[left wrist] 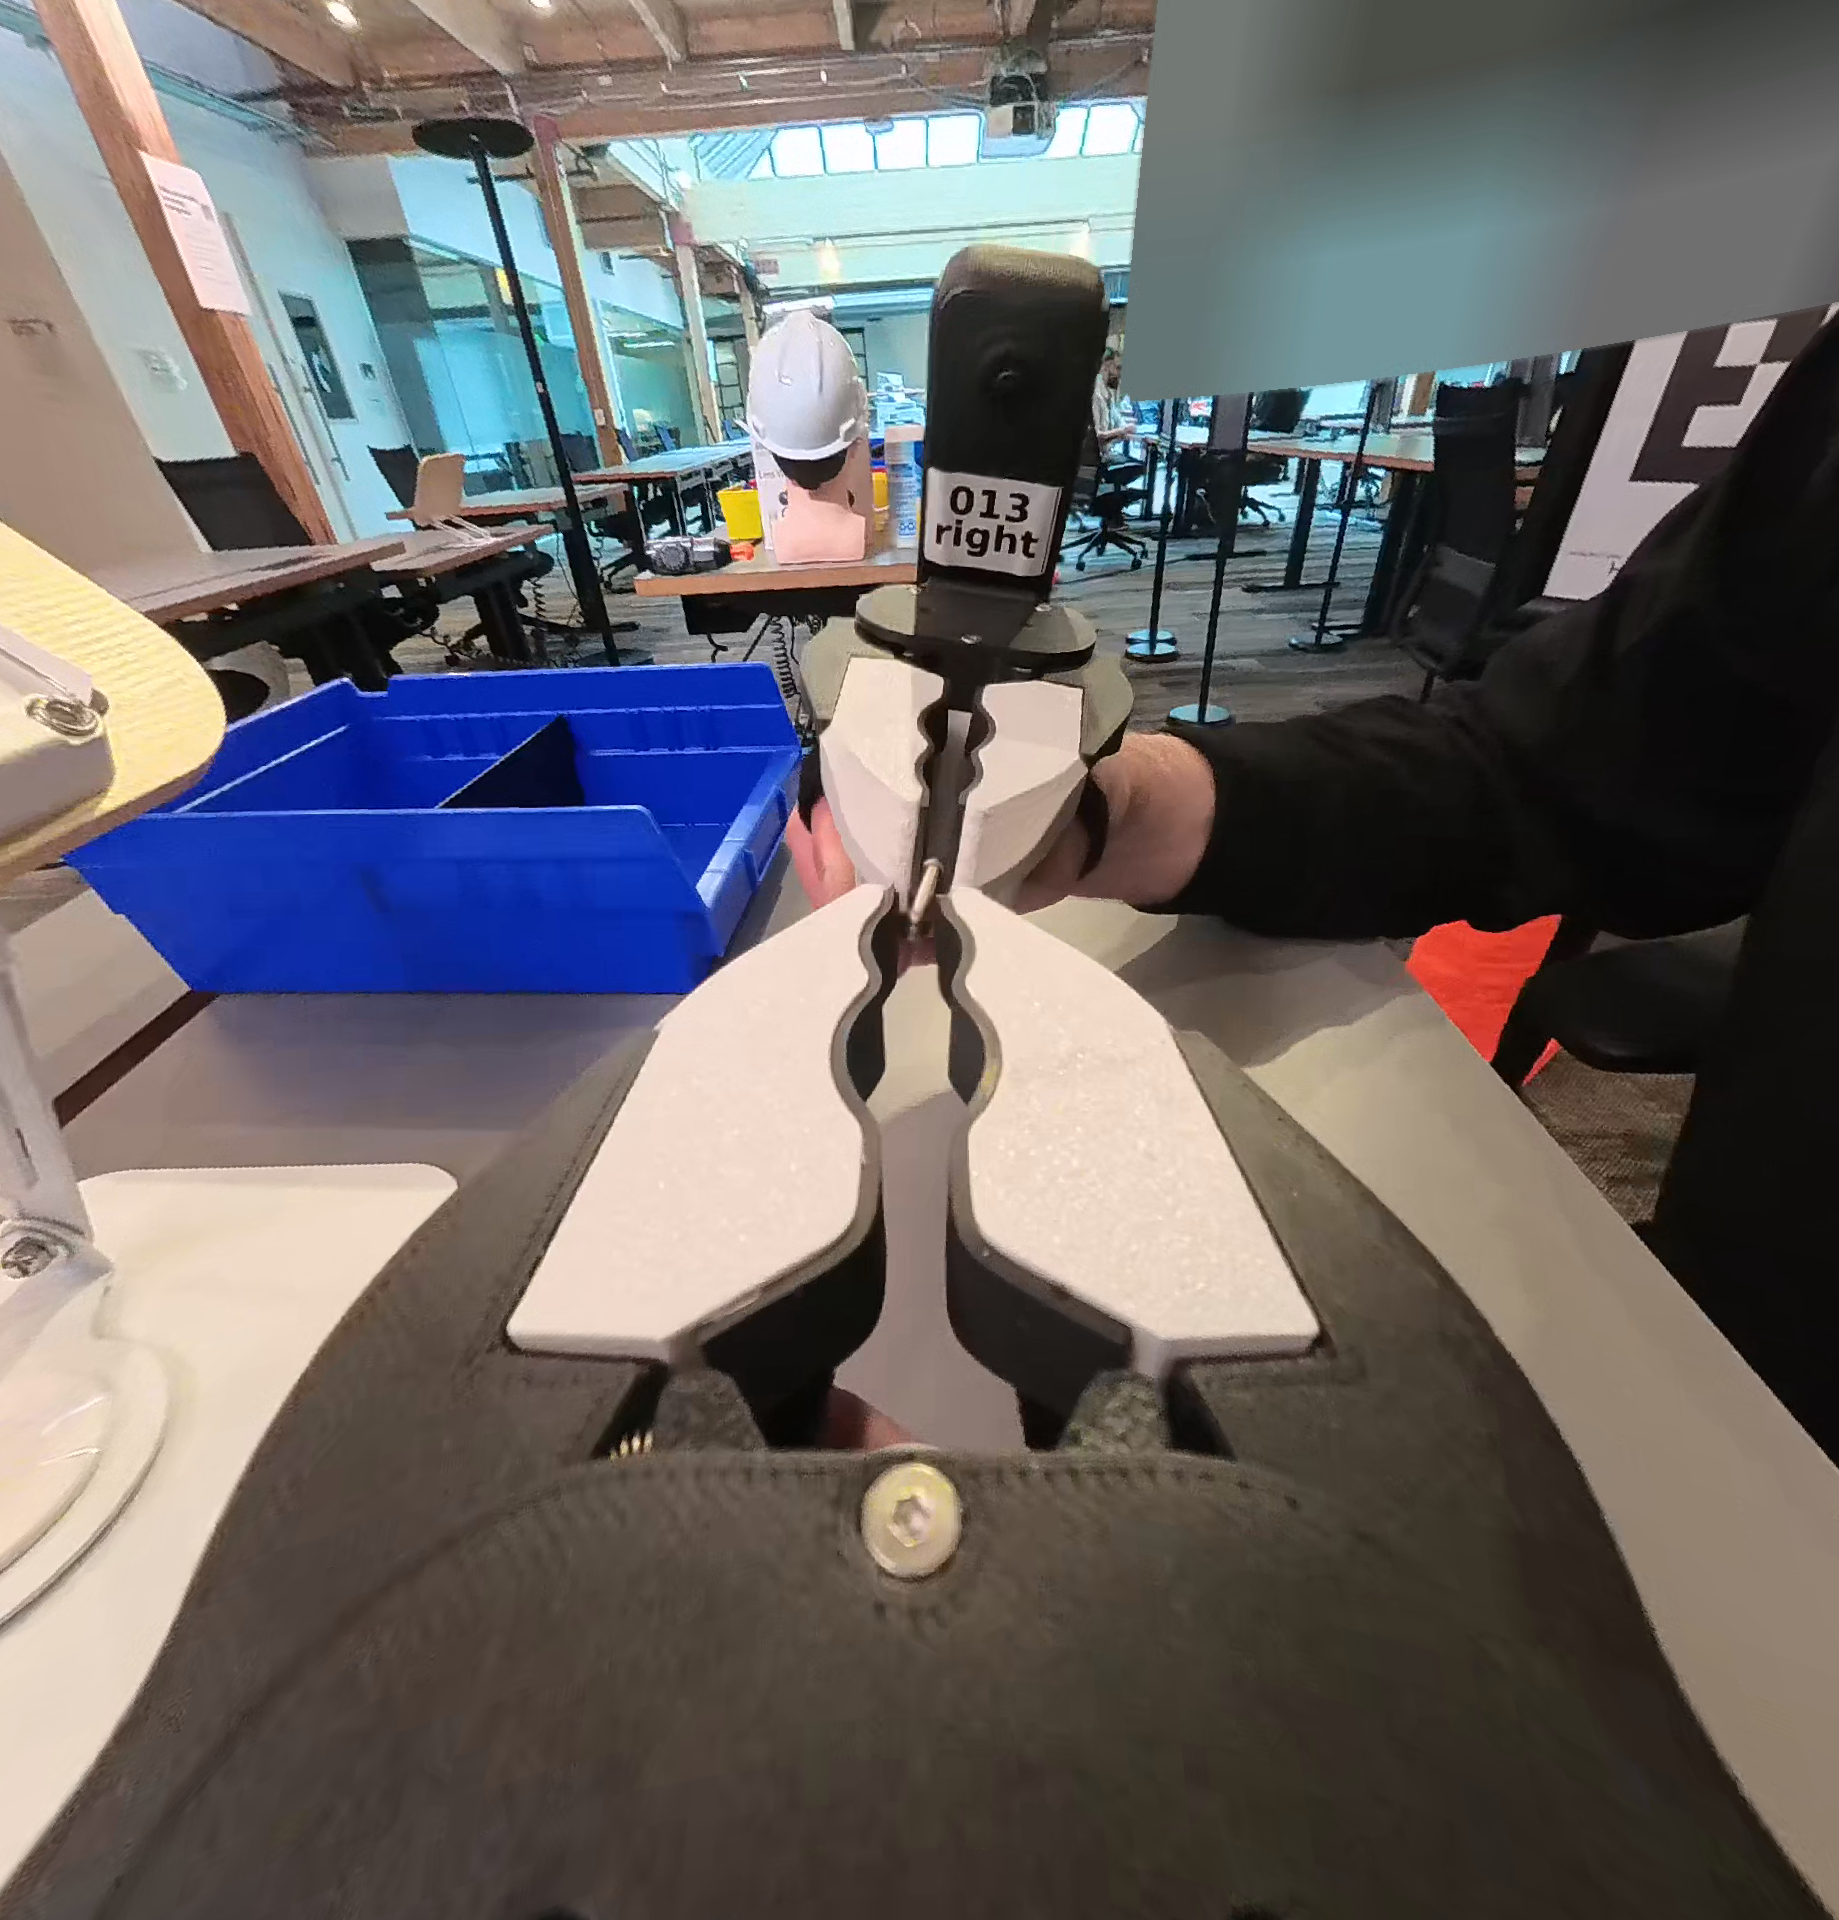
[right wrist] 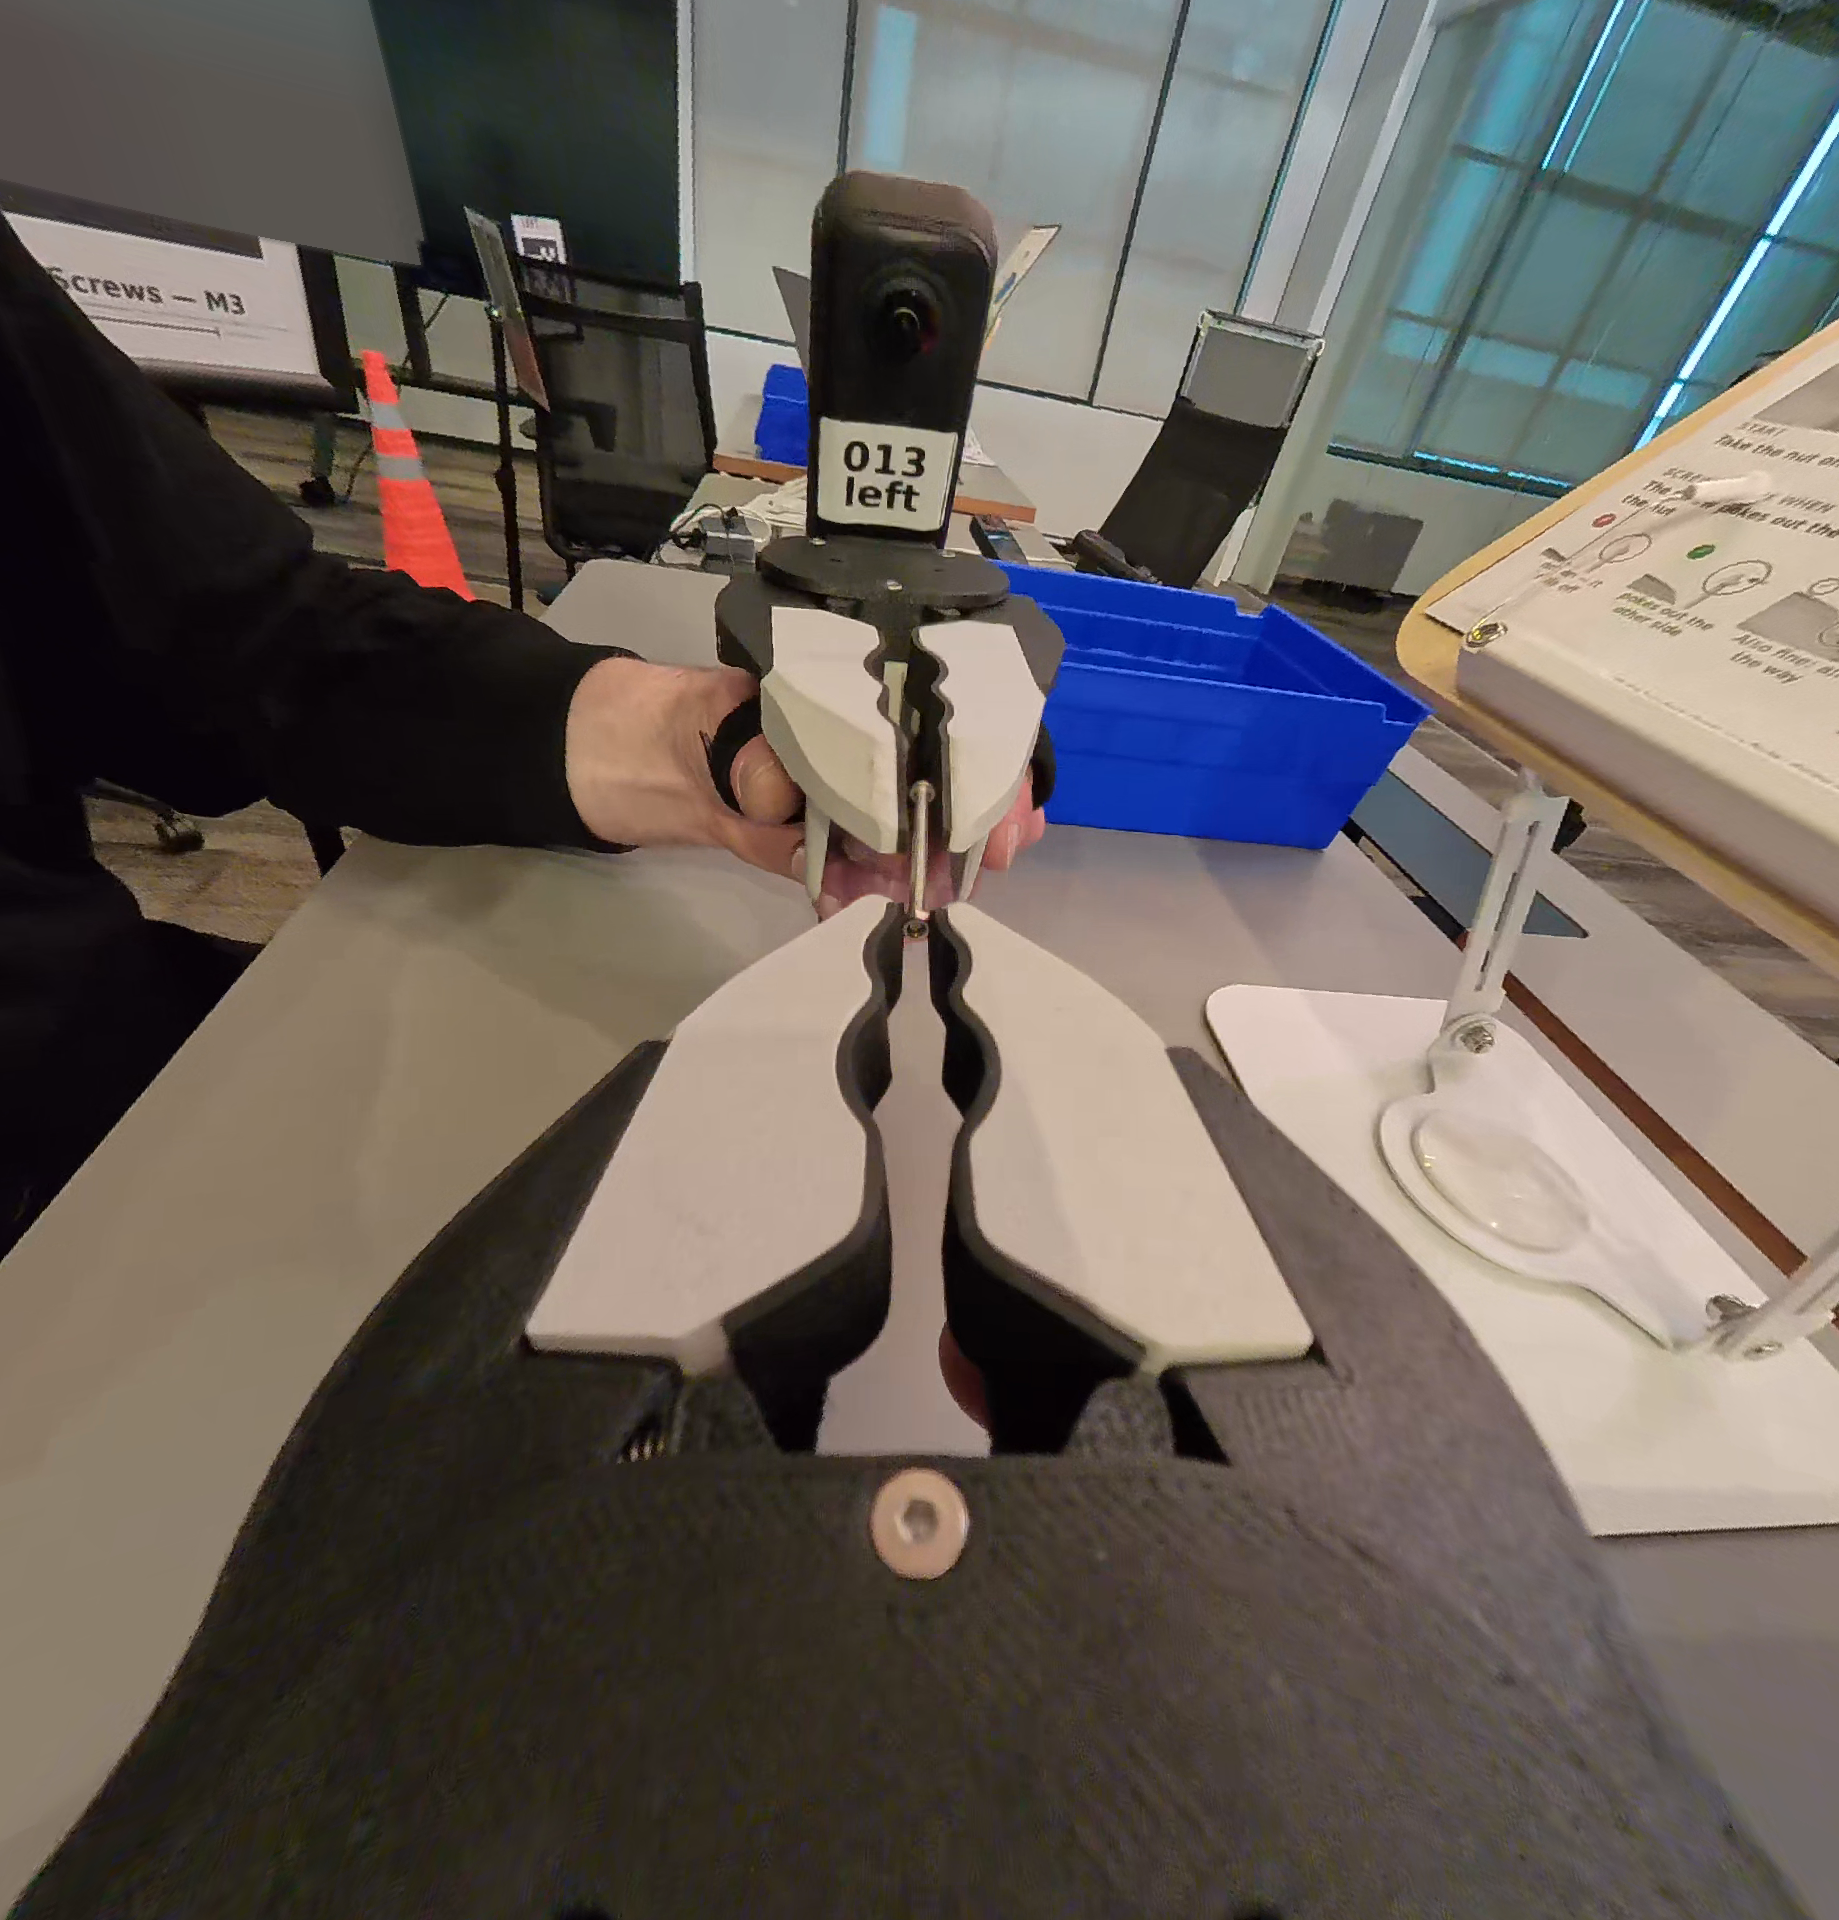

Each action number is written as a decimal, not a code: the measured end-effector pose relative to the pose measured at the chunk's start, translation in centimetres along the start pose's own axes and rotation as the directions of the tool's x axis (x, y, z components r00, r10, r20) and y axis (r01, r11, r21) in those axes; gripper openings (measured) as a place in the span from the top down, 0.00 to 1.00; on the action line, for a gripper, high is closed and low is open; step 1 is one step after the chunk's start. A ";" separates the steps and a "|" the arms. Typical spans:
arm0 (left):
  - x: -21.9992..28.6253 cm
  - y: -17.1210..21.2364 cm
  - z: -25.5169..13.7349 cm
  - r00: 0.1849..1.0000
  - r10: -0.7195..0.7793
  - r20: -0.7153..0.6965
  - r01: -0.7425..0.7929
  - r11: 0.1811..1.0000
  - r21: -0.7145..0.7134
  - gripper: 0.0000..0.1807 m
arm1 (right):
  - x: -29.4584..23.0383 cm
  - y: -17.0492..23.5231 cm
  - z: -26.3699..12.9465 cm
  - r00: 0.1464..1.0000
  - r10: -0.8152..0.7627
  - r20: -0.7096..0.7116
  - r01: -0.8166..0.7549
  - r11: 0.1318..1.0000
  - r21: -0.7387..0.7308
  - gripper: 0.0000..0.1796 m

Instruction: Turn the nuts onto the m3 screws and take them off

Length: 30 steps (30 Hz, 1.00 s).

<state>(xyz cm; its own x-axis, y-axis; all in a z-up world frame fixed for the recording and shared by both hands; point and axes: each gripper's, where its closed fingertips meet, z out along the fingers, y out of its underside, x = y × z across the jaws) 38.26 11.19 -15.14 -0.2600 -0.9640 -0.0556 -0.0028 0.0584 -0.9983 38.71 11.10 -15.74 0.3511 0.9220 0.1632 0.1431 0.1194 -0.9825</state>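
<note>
Midair, both tongs pinch one screw (right wrist: pixel 919 852) endwise.

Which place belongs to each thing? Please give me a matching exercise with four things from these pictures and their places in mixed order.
Things:
1. screw
2. blue bin
3. orange cone
4. white hard hat

Places:
A. on the grey table, behind the tongs
B. on a pink model head, far back
C. gripped between the left tongs and the right tongs
D. beyond the table, in the background

Pairs: 1-C, 2-A, 3-D, 4-B
</note>
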 end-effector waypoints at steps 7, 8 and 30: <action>0.3 0.3 0.4 0.999 0.042 0.006 -0.042 0.998 -0.036 0.98 | -0.3 -0.1 0.1 0.999 0.026 0.024 -0.026 1.000 0.016 0.97; 0.3 0.3 0.4 0.999 0.047 0.007 -0.046 0.998 -0.036 0.98 | -0.2 -0.1 0.1 0.999 0.030 0.025 -0.030 0.999 0.019 0.97; -1.5 0.6 -1.0 0.976 -0.216 -0.007 0.217 0.975 0.039 0.99 | 2.1 -0.7 -2.3 0.938 -0.285 -0.200 0.261 0.955 -0.139 0.97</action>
<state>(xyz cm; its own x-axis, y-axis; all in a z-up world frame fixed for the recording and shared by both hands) 37.68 12.89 -15.60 -0.2598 -0.9520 0.1619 -0.0217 -0.1619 -0.9866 41.50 12.10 -14.53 0.4731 0.7570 0.4507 0.3567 0.3032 -0.8837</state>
